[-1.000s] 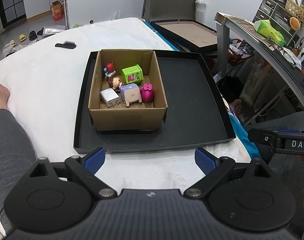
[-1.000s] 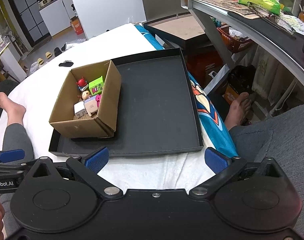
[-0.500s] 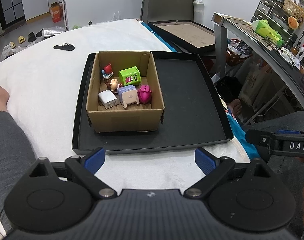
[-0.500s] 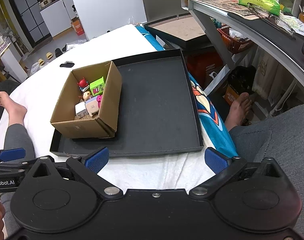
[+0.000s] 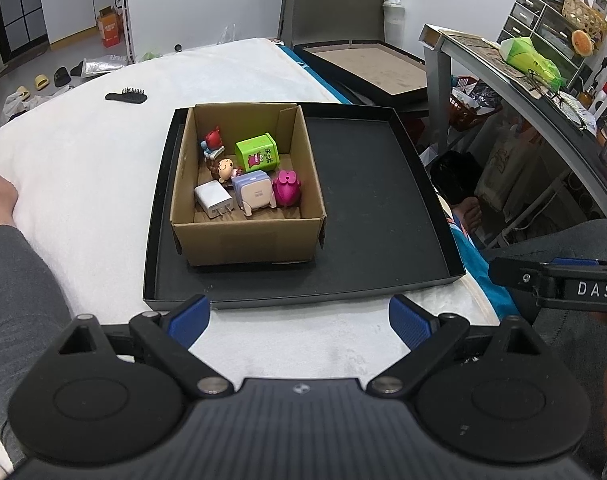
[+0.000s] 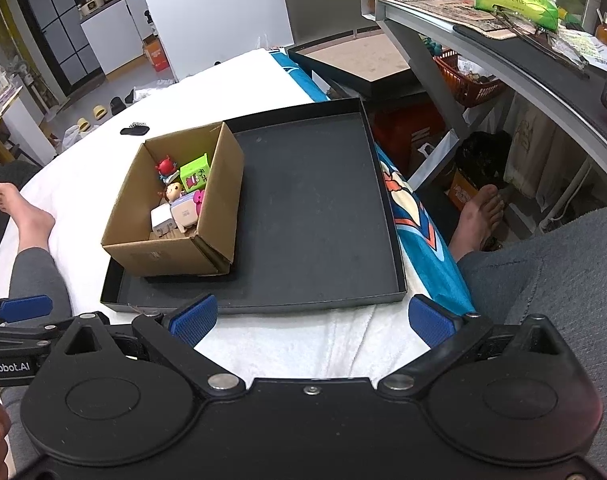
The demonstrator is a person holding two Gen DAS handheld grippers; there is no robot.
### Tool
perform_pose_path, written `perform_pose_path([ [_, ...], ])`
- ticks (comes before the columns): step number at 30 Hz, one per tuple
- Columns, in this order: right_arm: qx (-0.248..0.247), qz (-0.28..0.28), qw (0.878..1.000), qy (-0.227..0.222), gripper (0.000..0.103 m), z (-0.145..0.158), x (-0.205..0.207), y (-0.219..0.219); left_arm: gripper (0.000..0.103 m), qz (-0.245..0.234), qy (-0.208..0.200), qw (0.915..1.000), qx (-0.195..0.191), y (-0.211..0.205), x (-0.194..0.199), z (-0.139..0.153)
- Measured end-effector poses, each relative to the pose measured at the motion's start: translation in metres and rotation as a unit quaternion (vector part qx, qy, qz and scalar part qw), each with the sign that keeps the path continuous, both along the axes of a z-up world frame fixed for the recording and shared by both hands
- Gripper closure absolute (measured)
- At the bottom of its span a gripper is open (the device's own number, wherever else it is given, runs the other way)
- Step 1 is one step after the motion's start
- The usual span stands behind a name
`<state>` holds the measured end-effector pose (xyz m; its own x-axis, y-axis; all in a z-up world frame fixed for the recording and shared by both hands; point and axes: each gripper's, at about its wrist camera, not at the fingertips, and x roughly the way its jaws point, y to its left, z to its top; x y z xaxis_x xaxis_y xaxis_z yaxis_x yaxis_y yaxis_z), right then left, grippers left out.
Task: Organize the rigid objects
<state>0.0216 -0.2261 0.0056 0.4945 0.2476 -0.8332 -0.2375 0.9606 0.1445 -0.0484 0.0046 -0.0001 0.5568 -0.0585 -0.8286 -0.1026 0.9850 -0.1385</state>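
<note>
A cardboard box (image 5: pixel 247 240) (image 6: pixel 171 254) stands in the left part of a black tray (image 5: pixel 367 184) (image 6: pixel 315 216) on a white bed. In the box lie a green cube (image 5: pixel 258 157), a magenta toy (image 5: pixel 287 188), a lilac charger (image 5: pixel 254 195), a white plug (image 5: pixel 214 201), a small doll (image 5: pixel 223 169) and a red figure (image 5: pixel 212 140). My left gripper (image 5: pixel 299 320) is open and empty, held back from the tray's near edge. My right gripper (image 6: pixel 311 320) is open and empty, also before the near edge.
A black hairbrush (image 5: pixel 126 97) lies on the bed beyond the tray. A second black tray (image 5: pixel 363 72) leans at the back right. A grey desk (image 6: pixel 503 48) with clutter runs along the right. The person's legs flank the bed.
Both grippers drew slightly back and tilted, so the box and tray sit a little higher and further in view. Nothing was picked up or released.
</note>
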Motion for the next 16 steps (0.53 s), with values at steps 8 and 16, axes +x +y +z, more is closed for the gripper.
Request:
perform_pose_path([
  [8, -0.002, 0.002, 1.000, -0.001, 0.000, -0.0006, 0.0003, 0.0002, 0.008, 0.009, 0.001, 1.0000, -0.002, 0.0006, -0.0006, 0.0001],
  [16, 0.000, 0.000, 1.000, -0.001, 0.000, -0.0003, -0.0003, 0.0006, 0.008, -0.002, -0.003, 1.0000, 0.000, -0.0037, -0.0012, 0.0012],
])
